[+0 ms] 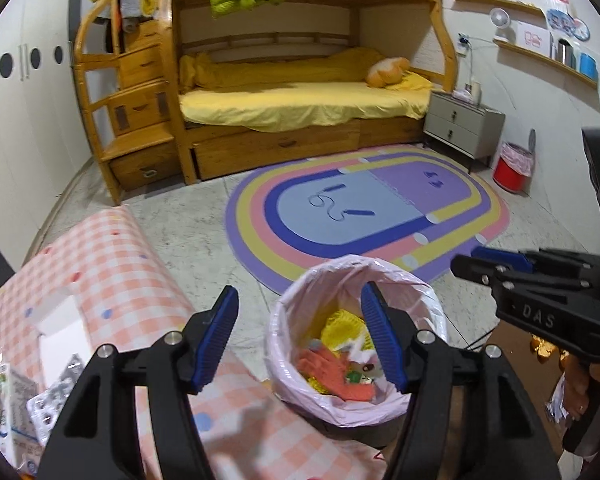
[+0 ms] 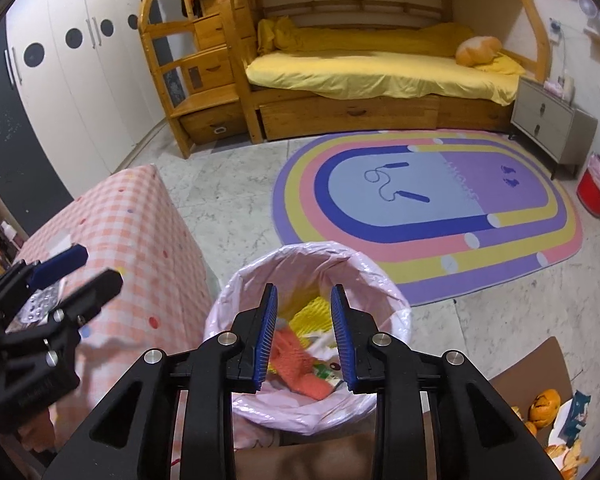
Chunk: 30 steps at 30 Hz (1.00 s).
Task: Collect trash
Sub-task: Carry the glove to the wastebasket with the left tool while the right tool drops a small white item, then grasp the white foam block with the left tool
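The bunk bed (image 1: 300,92) is filling the far wall, with the striped rug (image 1: 364,216) lying on the floor in front of it. Nearer, the checked worktop (image 1: 112,264) is sitting to the left, carrying a white box (image 1: 60,332), blister packs (image 1: 56,396) and a printed carton (image 1: 4,408) near its front edge. Just beside its right edge the bin (image 2: 312,360), lined with a pink bag, is standing on the floor, already holding yellow, orange and white scraps. A second, red bin (image 1: 514,168) is standing well apart by the nightstand (image 1: 462,128).

The right claw (image 2: 304,340) is hanging over the bin mouth with its jaws parted and nothing between them. The left claw (image 1: 300,340) is hovering over the gap between worktop and bin, jaws wide apart and also empty.

My reading is that a drop is done or none is in hand, and the step now is fetching the next piece. Orange peel (image 2: 544,404) and torn wrappers (image 2: 572,424) are lying on brown cardboard (image 2: 532,372) to the right of the bin, near the right claw. The next move probably calls for swinging that claw rightward and down onto the peel, closing on one piece, then carrying it back over the bin. The left claw could instead be reaching for the blister packs, if those count as trash.
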Tool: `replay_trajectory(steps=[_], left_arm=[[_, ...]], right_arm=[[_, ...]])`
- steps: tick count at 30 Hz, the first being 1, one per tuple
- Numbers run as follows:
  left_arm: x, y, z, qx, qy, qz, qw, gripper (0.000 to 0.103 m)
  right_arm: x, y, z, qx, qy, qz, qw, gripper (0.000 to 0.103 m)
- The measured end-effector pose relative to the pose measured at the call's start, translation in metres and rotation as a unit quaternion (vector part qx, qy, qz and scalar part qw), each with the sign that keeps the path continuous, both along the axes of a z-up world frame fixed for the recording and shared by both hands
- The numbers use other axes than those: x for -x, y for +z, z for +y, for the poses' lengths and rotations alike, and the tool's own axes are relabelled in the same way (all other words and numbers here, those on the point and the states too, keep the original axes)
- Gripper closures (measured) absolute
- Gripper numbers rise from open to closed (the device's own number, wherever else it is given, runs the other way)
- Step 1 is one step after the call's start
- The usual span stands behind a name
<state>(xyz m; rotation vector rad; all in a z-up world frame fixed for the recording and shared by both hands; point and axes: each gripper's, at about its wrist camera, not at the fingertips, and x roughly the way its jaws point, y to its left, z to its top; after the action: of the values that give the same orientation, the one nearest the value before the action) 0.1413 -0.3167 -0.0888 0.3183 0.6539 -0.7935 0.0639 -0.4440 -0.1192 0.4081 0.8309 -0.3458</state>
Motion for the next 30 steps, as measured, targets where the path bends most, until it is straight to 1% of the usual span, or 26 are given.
replay_trajectory(steps=[2,7,9,13,16,17,19,21,25,29,30], left_arm=[[0.002,0.008,0.009,0.002,0.011,-0.010,0.9999,0.041],[0.006,0.028,0.042,0.012,0.037,-0.027,0.9989,0.041],[0.007,0.036,0.061,0.016,0.052,-0.031,0.9981,0.041],[0.006,0.047,0.097,0.011,0.083,-0.049,0.9953,0.041],[0.002,0.054,0.127,0.016,0.107,-0.051,0.9929,0.039],[0.000,0.057,0.140,0.017,0.119,-0.051,0.9915,0.038],[-0.004,0.060,0.163,0.017,0.142,-0.055,0.9882,0.037],[-0.011,0.063,0.191,0.015,0.172,-0.059,0.9832,0.036],[-0.021,0.063,0.237,0.014,0.216,-0.057,0.9745,0.036],[-0.031,0.059,0.283,0.003,0.268,-0.057,0.9617,0.036],[-0.032,0.059,0.291,0.003,0.275,-0.055,0.9598,0.036]], right_arm=[[0.000,0.005,0.007,-0.001,0.007,-0.004,1.000,0.073],[-0.001,0.030,0.041,0.001,0.037,-0.026,0.999,0.073],[-0.006,0.040,0.061,0.004,0.055,-0.035,0.998,0.073],[-0.018,0.056,0.096,0.007,0.088,-0.045,0.995,0.073],[-0.029,0.064,0.123,0.003,0.110,-0.050,0.993,0.071],[-0.032,0.066,0.131,0.002,0.117,-0.053,0.992,0.067],[-0.041,0.072,0.150,0.004,0.133,-0.058,0.989,0.064],[-0.050,0.077,0.167,0.005,0.146,-0.060,0.987,0.063],[-0.068,0.083,0.196,0.006,0.165,-0.067,0.984,0.061],[-0.084,0.084,0.214,0.003,0.176,-0.070,0.982,0.060],[-0.087,0.083,0.217,0.002,0.177,-0.069,0.982,0.060]])
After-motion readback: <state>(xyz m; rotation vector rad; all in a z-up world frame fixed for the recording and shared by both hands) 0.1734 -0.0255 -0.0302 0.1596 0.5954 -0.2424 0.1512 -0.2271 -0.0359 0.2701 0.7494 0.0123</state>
